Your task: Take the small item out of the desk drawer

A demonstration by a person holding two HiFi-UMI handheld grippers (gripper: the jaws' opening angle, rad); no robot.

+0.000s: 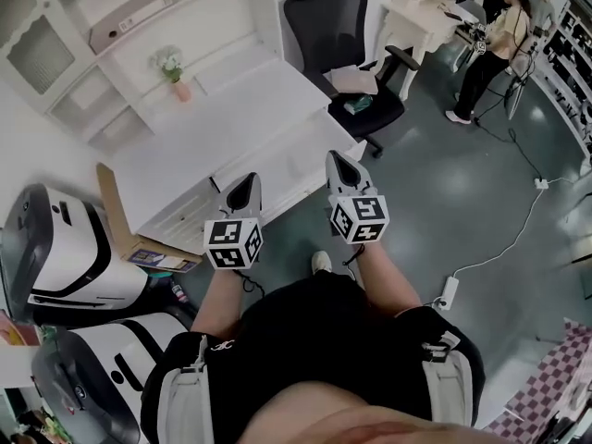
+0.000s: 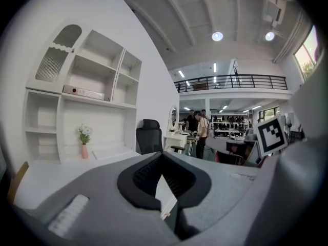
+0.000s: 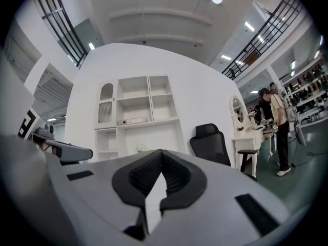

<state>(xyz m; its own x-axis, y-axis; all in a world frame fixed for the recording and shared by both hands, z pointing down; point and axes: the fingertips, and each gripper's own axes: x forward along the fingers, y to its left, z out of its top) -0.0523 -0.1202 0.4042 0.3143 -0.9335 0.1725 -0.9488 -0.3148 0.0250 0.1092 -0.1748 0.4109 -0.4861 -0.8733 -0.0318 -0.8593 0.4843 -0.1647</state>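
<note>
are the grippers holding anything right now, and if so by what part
Nothing is held. The left gripper and the right gripper each have their jaws together with nothing between them, short of the white desk.

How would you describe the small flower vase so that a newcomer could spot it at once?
Find the white desk with the shelf unit behind it. On the desktop, near that unit, stands a small pink vase of white flowers. Nothing else there is pink; the binder lies a shelf higher.
</note>
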